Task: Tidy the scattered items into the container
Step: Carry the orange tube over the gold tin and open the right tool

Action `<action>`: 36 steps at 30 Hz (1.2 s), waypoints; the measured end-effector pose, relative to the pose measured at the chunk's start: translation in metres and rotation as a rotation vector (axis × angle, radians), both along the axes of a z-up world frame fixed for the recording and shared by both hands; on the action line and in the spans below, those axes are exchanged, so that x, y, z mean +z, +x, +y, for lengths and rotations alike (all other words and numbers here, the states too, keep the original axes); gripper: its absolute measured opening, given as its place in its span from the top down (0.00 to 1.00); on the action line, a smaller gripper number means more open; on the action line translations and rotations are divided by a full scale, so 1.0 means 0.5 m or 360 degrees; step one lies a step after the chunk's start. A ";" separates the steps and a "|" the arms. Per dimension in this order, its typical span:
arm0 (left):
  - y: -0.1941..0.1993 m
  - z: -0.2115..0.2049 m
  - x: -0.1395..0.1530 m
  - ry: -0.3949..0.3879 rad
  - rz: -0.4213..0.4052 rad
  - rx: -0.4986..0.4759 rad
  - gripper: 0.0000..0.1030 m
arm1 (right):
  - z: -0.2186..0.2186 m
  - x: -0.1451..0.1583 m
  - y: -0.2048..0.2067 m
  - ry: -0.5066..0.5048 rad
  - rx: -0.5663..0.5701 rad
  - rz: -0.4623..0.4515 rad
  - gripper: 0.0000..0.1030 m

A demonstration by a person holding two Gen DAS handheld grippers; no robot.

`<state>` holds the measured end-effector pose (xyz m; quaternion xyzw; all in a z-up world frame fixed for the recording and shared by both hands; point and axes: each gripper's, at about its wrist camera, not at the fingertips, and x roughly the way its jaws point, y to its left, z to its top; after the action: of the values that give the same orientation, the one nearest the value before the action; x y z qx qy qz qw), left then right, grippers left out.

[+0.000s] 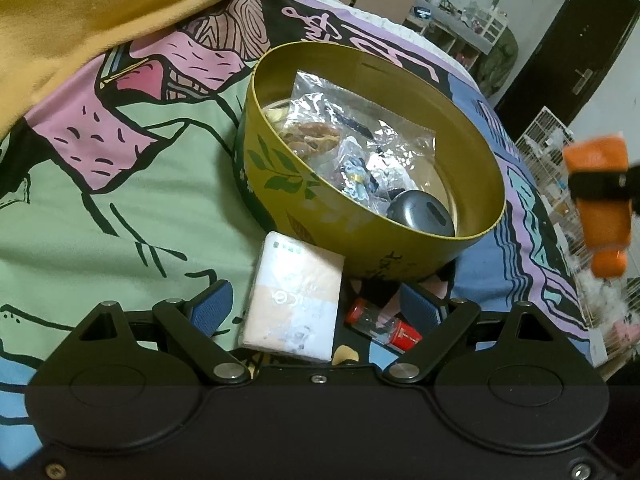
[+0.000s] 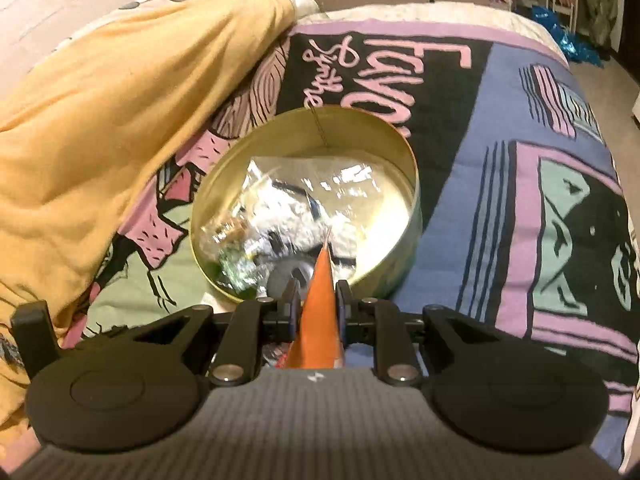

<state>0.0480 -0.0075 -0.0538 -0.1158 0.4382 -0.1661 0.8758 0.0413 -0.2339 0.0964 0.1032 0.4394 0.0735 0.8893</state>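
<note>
A round gold tin [image 1: 280,168] stands on the patterned bedspread and holds clear plastic bags [image 1: 340,128] and a dark grey round object [image 1: 420,210]. My left gripper [image 1: 316,312] is open low over the bed, its blue pads either side of a white tissue pack [image 1: 294,300] and a small red-capped vial [image 1: 382,326] lying in front of the tin. My right gripper [image 2: 318,300] is shut on an orange tube [image 2: 320,304], held above the near rim of the tin [image 2: 412,184]. The tube and right fingers also show in the left wrist view [image 1: 600,200] at the right edge.
A yellow blanket [image 2: 100,120] is heaped on the bed left of the tin. The bed's right edge drops to the floor, with shelves [image 1: 460,20], a dark door [image 1: 568,48] and a white wire cage [image 1: 548,128] beyond.
</note>
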 end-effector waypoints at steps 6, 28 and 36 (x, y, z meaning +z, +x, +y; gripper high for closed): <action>0.002 0.000 -0.002 -0.0006 0.0012 0.0001 0.13 | 0.028 0.038 0.023 -0.0013 0.0052 -0.0060 0.80; 0.003 0.001 -0.010 -0.0038 0.0042 0.0004 0.13 | 0.110 0.079 0.122 -0.0082 0.0103 -0.0146 0.80; 0.008 0.003 -0.015 -0.0049 0.0063 0.0012 0.13 | 0.103 0.091 0.111 -0.0184 -0.0114 -0.0377 0.00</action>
<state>0.0520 -0.0059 -0.0612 -0.1343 0.4523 -0.1672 0.8657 0.0966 -0.1826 0.1419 0.0579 0.3309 0.0278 0.9415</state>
